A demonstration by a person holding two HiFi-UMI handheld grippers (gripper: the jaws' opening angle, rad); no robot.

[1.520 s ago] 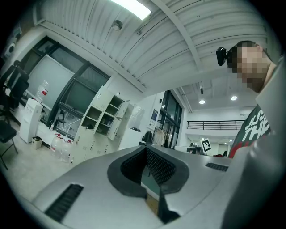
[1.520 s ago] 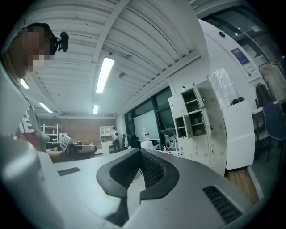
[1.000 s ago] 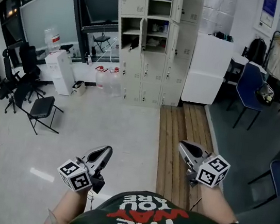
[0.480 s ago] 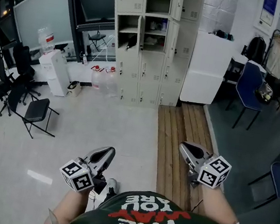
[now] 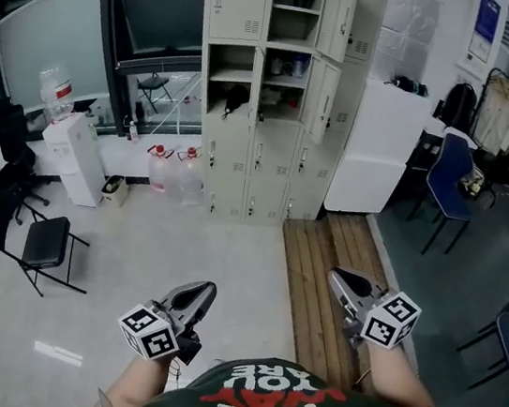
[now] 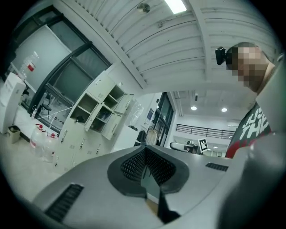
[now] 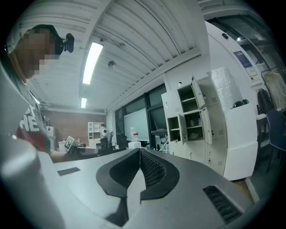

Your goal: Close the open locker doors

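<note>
A bank of beige lockers (image 5: 270, 96) stands against the far wall in the head view. Three compartments gape: a top middle one with its door (image 5: 339, 16) swung right, a second-row left one (image 5: 231, 76), and a second-row middle one with its door (image 5: 323, 87) swung right. My left gripper (image 5: 207, 289) and right gripper (image 5: 335, 276) are low in the view, far short of the lockers, both shut and empty. The left gripper view has shut jaws (image 6: 144, 148) with the lockers (image 6: 96, 114) far behind. The right gripper view has shut jaws (image 7: 140, 151) and the lockers (image 7: 192, 114).
A white cabinet (image 5: 378, 140) stands right of the lockers, with a blue chair (image 5: 454, 171) beyond it. Wooden slats (image 5: 322, 255) run along the floor toward the lockers. Water bottles (image 5: 169, 171), a white dispenser (image 5: 72, 156) and a black folding chair (image 5: 45, 242) stand at the left.
The lockers have grown larger and nearer in the head view as the person walks toward them. Both grippers travel along, still shut, at the same spots in the view.
</note>
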